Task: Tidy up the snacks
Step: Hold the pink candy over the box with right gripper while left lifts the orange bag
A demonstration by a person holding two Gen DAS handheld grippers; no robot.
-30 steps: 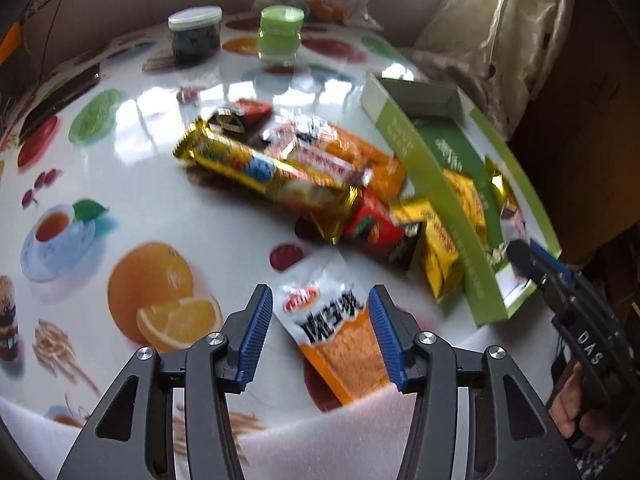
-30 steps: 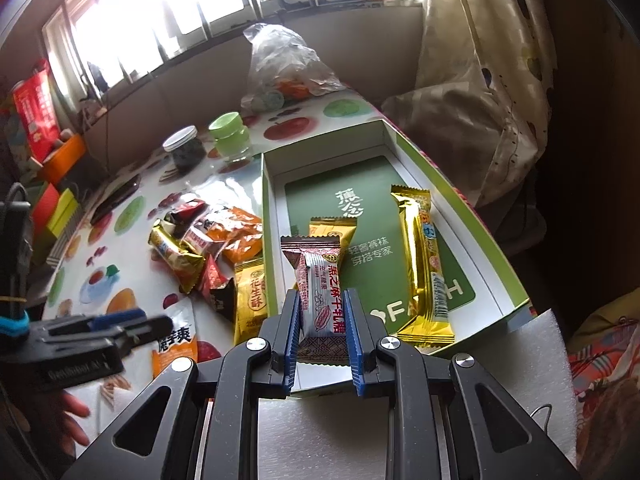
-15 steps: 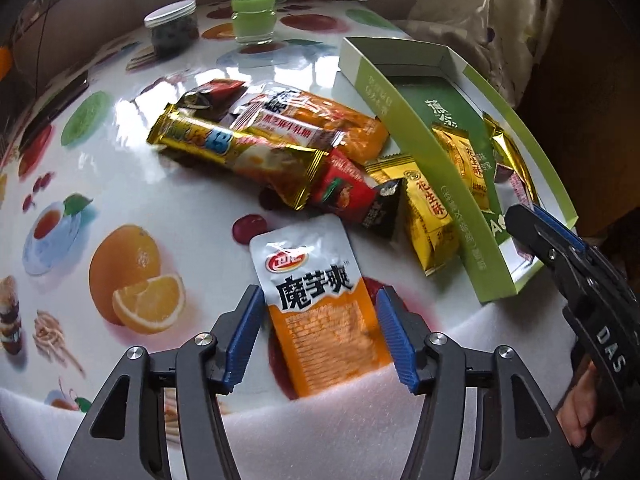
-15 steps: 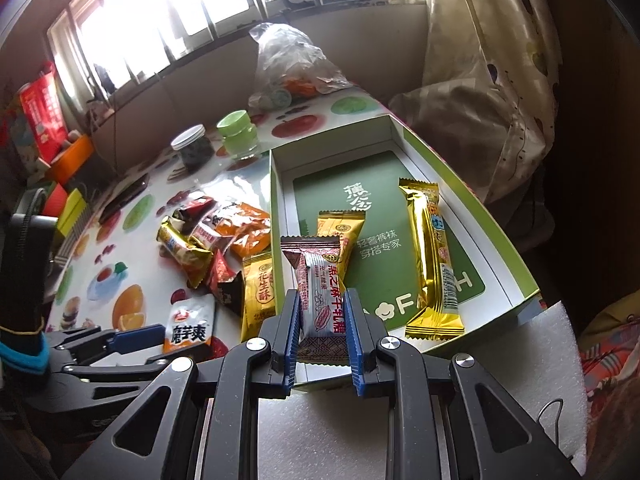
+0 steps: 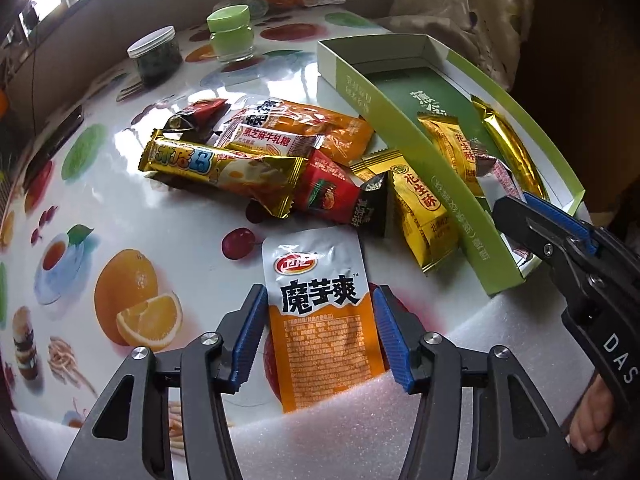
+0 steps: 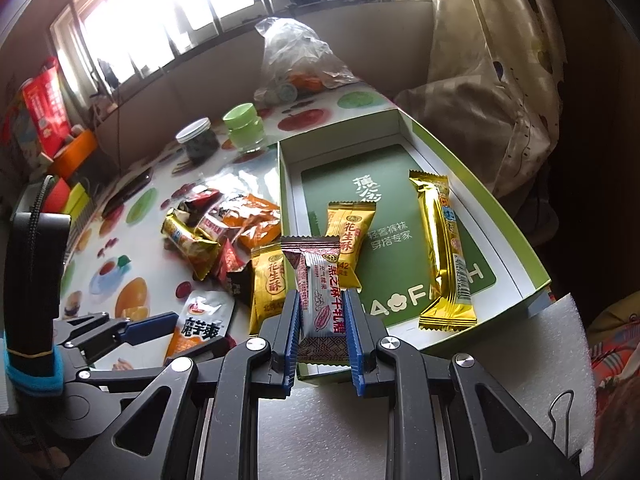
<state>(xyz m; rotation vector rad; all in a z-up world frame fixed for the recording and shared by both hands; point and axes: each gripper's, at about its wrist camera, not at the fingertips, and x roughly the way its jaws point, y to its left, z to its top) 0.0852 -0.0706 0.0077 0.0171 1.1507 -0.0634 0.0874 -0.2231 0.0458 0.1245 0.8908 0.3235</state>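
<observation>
Left claw (image 5: pixel 320 332) spread wide, straddling the konjac pouch (image 5: pixel 322 320) at lower centre of the left view. Pouch flat on the table (image 5: pixel 120 208), long axis pointing straight out from the claw toward the frame's top, silver end far, orange end near and tucked onto the white foam (image 5: pixel 360 412). Blue pads (image 5: pixel 250 328) standing just beside the pouch's two long edges; whether they touch cannot be told. Judged ready to close across the short axis, with no turn of the wrist needed.

Right claw (image 6: pixel 322 328) narrow, clamped on the sesame candy (image 6: pixel 322 300) at lower centre of the right view, the pack upright between the pads, over the near-left corner of the green box (image 6: pixel 500 208). Inside the box: a peanut crisp (image 6: pixel 348 240) at centre and a gold bar (image 6: pixel 442 248) to its right, both lying lengthwise.

Box up and to the right of the pouch in the left view, past the loose pile (image 5: pixel 256 152) at frame centre. Left claw plainly nearer the pouch; right claw nearer the box floor. Likely next: candy set down beside the peanut crisp, pouch pinched and carried right. Risk judged: a thin flat pouch sliding under the pads instead of lifting.
</observation>
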